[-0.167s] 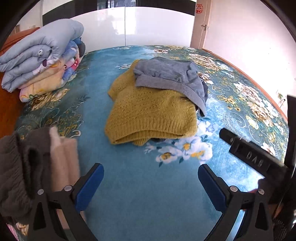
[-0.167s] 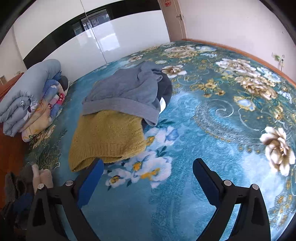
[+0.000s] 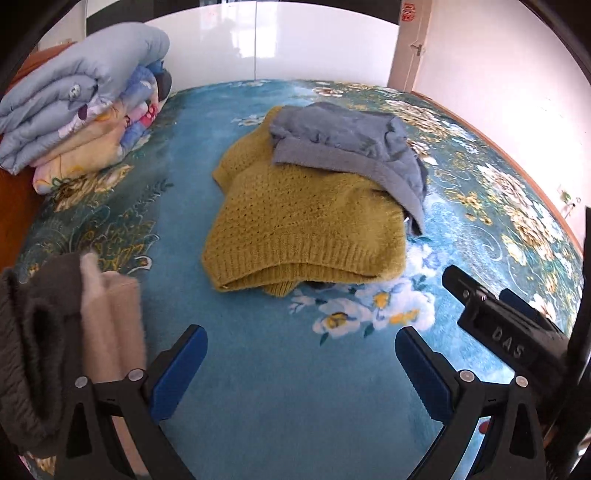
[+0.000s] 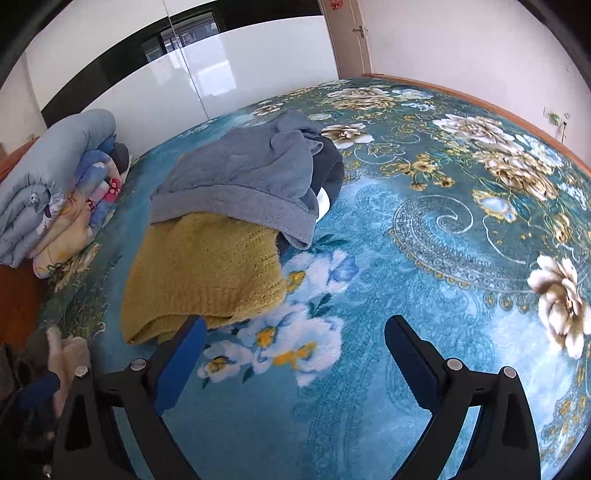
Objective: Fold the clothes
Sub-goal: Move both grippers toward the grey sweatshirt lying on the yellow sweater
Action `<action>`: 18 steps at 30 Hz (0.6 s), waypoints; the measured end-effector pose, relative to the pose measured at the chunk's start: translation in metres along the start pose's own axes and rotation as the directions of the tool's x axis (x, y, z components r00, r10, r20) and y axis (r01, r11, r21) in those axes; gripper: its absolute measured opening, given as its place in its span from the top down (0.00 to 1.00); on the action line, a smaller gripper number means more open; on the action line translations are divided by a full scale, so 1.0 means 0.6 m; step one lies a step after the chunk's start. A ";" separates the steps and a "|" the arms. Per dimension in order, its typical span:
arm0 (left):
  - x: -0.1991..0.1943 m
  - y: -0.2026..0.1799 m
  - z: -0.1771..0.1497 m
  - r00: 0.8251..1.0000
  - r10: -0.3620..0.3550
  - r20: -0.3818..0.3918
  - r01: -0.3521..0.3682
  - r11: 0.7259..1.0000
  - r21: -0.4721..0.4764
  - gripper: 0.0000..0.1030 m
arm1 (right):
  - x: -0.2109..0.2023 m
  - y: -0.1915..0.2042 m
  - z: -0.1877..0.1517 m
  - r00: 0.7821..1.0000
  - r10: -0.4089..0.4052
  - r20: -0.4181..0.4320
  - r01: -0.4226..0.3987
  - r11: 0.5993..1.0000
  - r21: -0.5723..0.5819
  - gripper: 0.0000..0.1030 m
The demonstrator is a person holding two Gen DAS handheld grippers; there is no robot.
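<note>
A mustard knitted sweater (image 3: 295, 229) (image 4: 207, 269) lies in a heap on the blue flowered bedspread (image 3: 258, 387), with a grey-blue garment (image 3: 347, 147) (image 4: 243, 181) crumpled on its far side and something dark under that. My left gripper (image 3: 301, 354) hovers open over bare bedspread, a little short of the sweater's hem. My right gripper (image 4: 295, 347) is open too, its left finger close to the sweater's near corner. Folded brown and beige clothes (image 3: 55, 332) sit at the left. The right gripper's body (image 3: 506, 332) shows in the left wrist view.
A stack of folded quilts (image 3: 81, 110) (image 4: 55, 199) rests at the bed's far left. White wardrobe panels (image 4: 221, 74) stand behind the bed, a door (image 4: 351, 33) to the right. The bed's wooden edge (image 4: 498, 110) runs along the right. Open bedspread (image 4: 443, 240) spreads right of the heap.
Both grippers have edged slightly closer to the heap of clothes; the jaws stay wide apart and nothing on the bed has moved.
</note>
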State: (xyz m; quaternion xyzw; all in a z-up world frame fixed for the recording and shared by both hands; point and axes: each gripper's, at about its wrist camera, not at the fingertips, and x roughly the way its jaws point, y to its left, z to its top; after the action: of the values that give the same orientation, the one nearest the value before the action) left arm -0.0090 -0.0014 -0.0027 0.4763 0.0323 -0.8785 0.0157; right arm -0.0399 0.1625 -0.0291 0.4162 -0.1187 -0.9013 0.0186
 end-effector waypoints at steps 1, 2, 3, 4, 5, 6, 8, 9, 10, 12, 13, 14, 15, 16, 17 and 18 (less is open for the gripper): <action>0.014 -0.001 0.009 1.000 -0.002 -0.023 0.002 1.000 -0.007 0.00 | -0.001 -0.001 -0.001 1.000 -0.008 0.009 0.008 1.000 -0.004 0.06; 0.026 0.005 0.023 0.999 -0.018 -0.048 0.018 1.000 -0.020 0.00 | -0.001 -0.002 -0.002 1.000 -0.015 0.017 0.016 1.000 -0.005 0.06; 0.047 0.007 0.030 0.999 -0.022 -0.031 0.021 1.000 -0.023 0.00 | -0.002 -0.003 -0.004 1.000 -0.014 0.022 0.014 1.000 -0.007 0.06; 0.069 0.008 0.036 1.000 -0.024 -0.010 0.024 0.999 -0.025 0.00 | -0.001 -0.004 -0.006 1.000 -0.012 0.025 0.013 1.000 -0.015 0.06; 0.091 0.009 0.042 1.000 -0.026 0.011 0.026 0.999 -0.028 0.00 | 0.014 0.003 -0.003 1.000 -0.026 0.013 0.026 0.999 -0.042 0.06; 0.097 0.013 0.050 0.999 -0.026 0.024 0.027 0.999 -0.030 0.00 | 0.028 0.009 0.000 0.999 -0.038 0.002 0.038 0.997 -0.066 0.06; 0.111 0.017 0.059 1.000 -0.008 0.027 0.008 1.000 -0.028 0.00 | 0.046 0.012 0.001 0.999 -0.046 0.011 0.047 0.996 -0.073 0.05; 0.117 0.017 0.063 1.000 0.001 0.027 0.000 1.000 -0.027 0.00 | 0.055 0.014 0.001 0.999 -0.050 0.015 0.051 0.996 -0.076 0.05; 0.122 0.017 0.068 0.999 0.010 0.033 -0.009 1.000 -0.025 0.00 | 0.064 0.015 0.002 0.998 -0.054 0.020 0.056 0.995 -0.080 0.05; 0.134 0.018 0.076 0.999 0.020 0.038 -0.019 1.000 -0.022 0.00 | 0.082 0.018 0.003 0.998 -0.063 0.029 0.065 0.994 -0.087 0.05; 0.139 0.018 0.080 0.999 0.024 0.039 -0.023 1.000 -0.021 0.00 | 0.091 0.020 0.003 0.997 -0.066 0.032 0.069 0.994 -0.089 0.05; 0.145 0.017 0.083 0.998 0.054 0.034 -0.053 0.998 -0.033 0.00 | 0.098 0.018 0.002 0.997 -0.066 0.026 0.068 0.994 -0.083 0.05; 0.151 0.017 0.086 0.998 0.059 0.029 -0.058 0.998 -0.036 0.00 | 0.105 0.016 0.002 0.998 -0.066 0.021 0.067 0.995 -0.077 0.05; 0.157 0.017 0.088 0.998 0.062 0.024 -0.061 0.997 -0.039 0.00 | 0.112 0.014 0.001 0.998 -0.066 0.015 0.066 0.995 -0.070 0.05; 0.162 0.015 0.089 0.998 0.062 0.019 -0.061 0.997 -0.037 0.00 | 0.118 0.012 0.000 0.998 -0.065 0.009 0.066 0.996 -0.064 0.05; 0.168 0.014 0.090 0.998 0.062 0.014 -0.062 0.997 -0.035 0.00 | 0.125 0.011 0.000 0.998 -0.065 0.003 0.065 0.996 -0.058 0.05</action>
State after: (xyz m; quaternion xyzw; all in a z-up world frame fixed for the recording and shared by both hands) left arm -0.1089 -0.0132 -0.0580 0.4702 0.0328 -0.8804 0.0515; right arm -0.0892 0.1464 -0.0838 0.4185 -0.0789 -0.9048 0.0013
